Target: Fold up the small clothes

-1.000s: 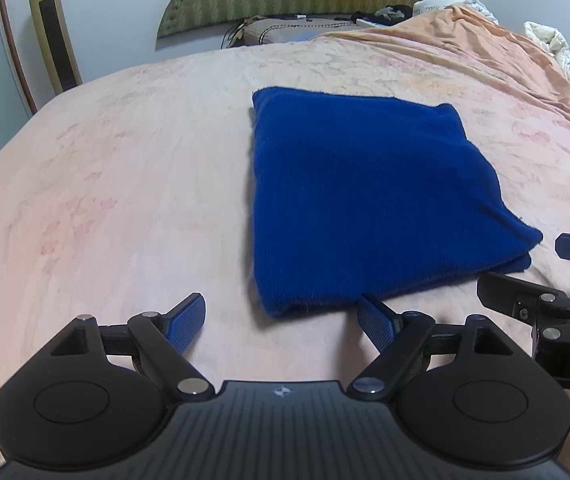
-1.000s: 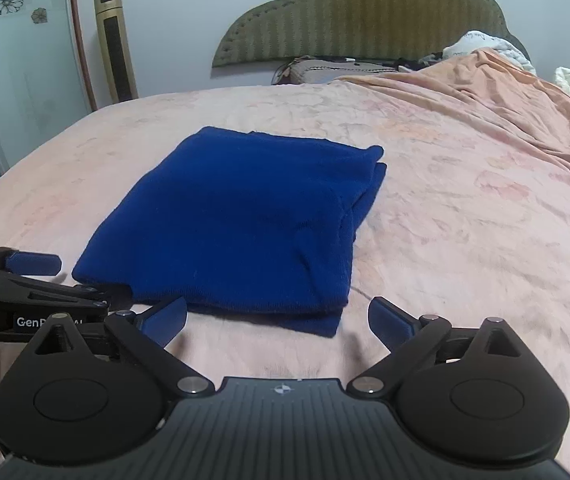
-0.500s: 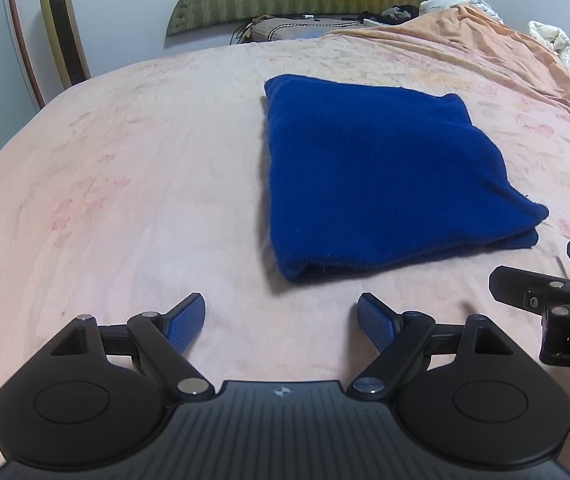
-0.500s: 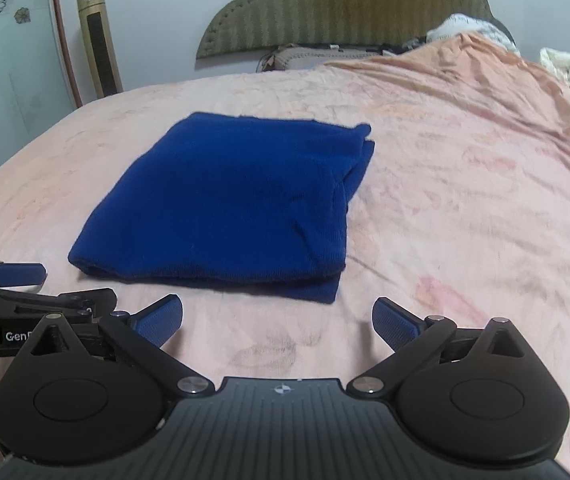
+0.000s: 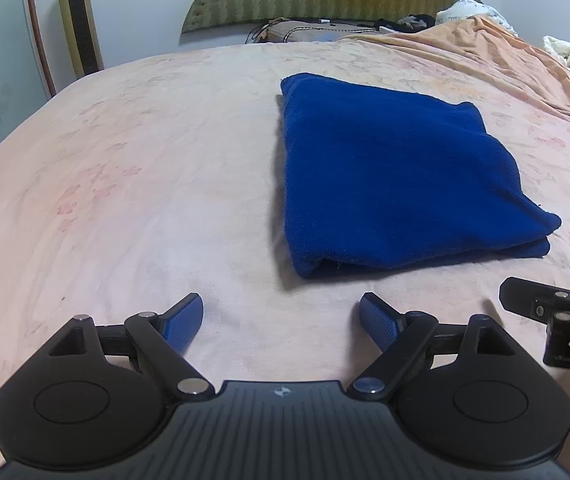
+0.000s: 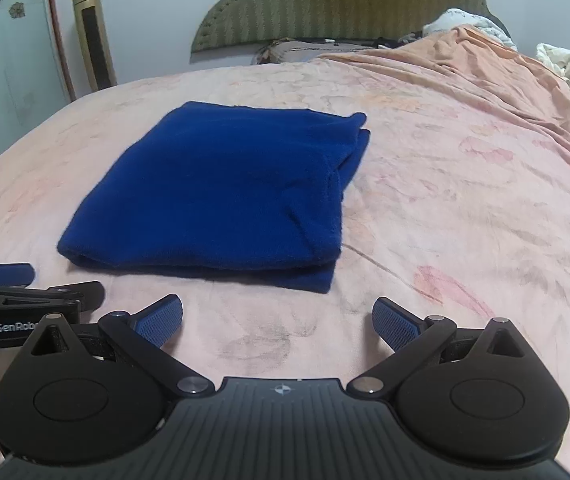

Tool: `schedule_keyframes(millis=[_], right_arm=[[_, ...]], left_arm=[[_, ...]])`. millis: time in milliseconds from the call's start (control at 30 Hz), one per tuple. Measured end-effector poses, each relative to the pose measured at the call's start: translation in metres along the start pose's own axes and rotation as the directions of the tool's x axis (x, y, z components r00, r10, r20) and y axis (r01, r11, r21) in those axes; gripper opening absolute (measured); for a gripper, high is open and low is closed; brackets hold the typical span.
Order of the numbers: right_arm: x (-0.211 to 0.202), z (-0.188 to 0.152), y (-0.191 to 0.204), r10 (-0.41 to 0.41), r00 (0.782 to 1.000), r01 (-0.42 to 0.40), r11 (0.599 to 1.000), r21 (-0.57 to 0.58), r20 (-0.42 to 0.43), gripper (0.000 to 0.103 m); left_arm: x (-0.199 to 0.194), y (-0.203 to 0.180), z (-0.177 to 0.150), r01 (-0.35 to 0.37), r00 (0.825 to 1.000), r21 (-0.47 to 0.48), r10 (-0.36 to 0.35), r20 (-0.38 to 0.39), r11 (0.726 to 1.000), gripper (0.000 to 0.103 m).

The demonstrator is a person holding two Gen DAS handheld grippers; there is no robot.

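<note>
Both tools, left tool (image 5: 281, 314) and right tool (image 6: 277, 318), gaped wide, empty, just short of folded blue garment (image 6: 221, 192); left tool body read "GenRob".

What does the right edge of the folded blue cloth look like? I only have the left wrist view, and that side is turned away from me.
Observer: In the right wrist view, the folded blue cloth has uneven layers along its right edge, and a lower layer sticks out at the near right corner.
Operator: Is the right gripper holding it? I only see part of it.
Observer: No. The right gripper is open over the bare pink bed sheet, with nothing between its fingers, and it is short of the cloth's near edge.
</note>
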State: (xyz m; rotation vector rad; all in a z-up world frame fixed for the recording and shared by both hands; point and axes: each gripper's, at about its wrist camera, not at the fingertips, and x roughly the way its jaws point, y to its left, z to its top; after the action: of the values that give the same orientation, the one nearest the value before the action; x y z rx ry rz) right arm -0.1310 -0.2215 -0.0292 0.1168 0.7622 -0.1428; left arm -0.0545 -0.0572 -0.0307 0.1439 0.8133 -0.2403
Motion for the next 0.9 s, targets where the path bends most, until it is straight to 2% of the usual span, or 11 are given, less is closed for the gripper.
schedule_keyframes(millis=[667,733,900], right_arm=[[0.015,-0.004,0.004,-0.032,0.999,0.032,0.999,0.003,-0.043,0.103],[0.016,-0.005,0.007,-0.047,0.998,0.046,0.999,-0.019,-0.044,0.103],[0.017,-0.007,0.005,-0.037,0.999,0.036,0.999,-0.025,-0.036,0.103]], left_arm=[[0.005,0.003,0.0,0.002,1.0,-0.012,-0.003,-0.015,1.0,0.092],[0.006,0.002,0.0,-0.004,1.0,-0.009,0.004,-0.021,1.0,0.098],[0.008,0.003,0.001,-0.007,1.0,-0.016,0.007,-0.028,1.0,0.101]])
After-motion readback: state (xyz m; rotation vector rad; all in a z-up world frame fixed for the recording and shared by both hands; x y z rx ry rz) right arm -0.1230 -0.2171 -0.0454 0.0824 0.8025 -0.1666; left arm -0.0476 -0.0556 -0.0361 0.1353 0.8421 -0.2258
